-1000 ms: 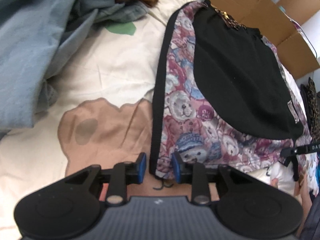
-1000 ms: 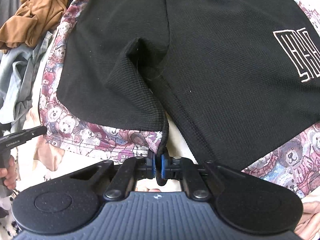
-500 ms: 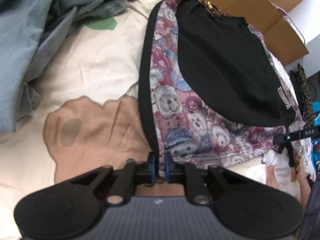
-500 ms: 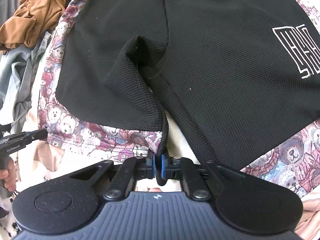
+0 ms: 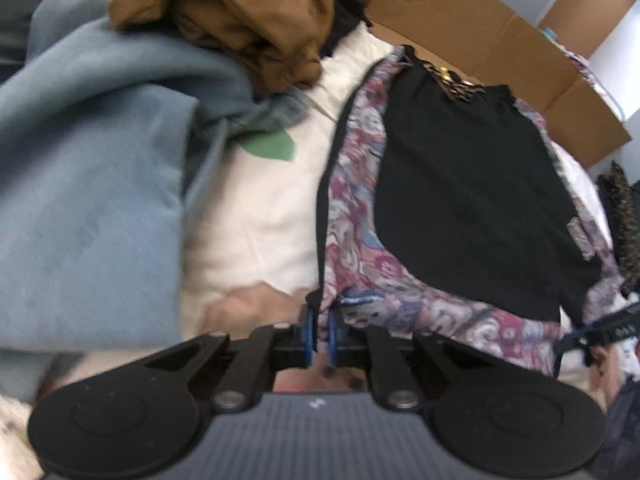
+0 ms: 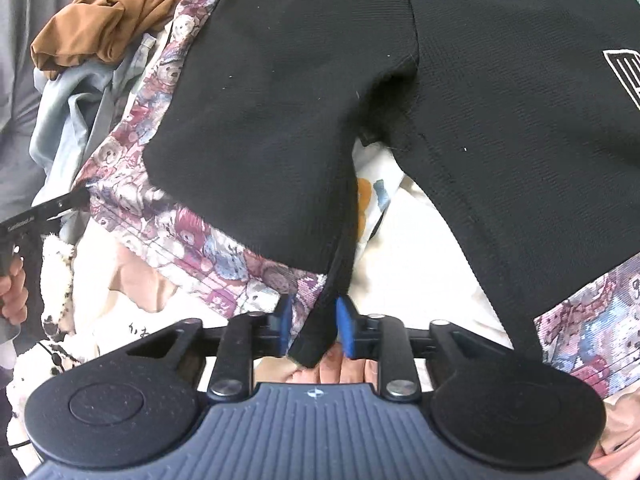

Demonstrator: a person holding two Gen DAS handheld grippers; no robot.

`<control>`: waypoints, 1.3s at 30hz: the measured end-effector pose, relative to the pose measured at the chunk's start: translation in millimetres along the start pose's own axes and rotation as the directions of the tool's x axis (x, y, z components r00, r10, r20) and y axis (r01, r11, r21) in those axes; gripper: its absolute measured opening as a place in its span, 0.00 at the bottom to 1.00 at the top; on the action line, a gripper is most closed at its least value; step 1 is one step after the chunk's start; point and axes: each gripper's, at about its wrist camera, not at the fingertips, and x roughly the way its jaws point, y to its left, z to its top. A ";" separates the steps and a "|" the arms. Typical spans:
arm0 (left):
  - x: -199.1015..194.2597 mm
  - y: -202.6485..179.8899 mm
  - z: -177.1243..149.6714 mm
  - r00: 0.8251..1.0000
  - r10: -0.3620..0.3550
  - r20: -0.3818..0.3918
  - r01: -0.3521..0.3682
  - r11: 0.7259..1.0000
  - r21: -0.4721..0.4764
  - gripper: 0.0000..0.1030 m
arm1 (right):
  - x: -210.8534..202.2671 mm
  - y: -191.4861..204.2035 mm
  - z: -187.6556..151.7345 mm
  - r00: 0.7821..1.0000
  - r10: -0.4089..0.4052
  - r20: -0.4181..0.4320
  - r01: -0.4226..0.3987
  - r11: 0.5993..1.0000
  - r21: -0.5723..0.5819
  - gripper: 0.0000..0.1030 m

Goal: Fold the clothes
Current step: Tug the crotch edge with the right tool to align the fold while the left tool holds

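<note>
Left gripper point(image 5: 319, 330) pinches the shorts point(image 5: 472, 200) hem, right gripper point(image 6: 314, 326) parted, over a cream bedsheet point(image 5: 260, 200) beside cardboard boxes point(image 5: 460, 32).

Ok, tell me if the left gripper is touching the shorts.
Touching. The left wrist view shows the left gripper with its blue pads closed on the black edge at the corner of the shorts, with cloth pinched between them.
</note>
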 end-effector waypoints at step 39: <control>10.7 10.7 3.5 0.982 0.075 -0.171 -0.083 0.996 -0.036 0.06 | 12.7 8.9 -6.8 0.990 0.038 -0.134 -0.038 0.999 0.001 0.01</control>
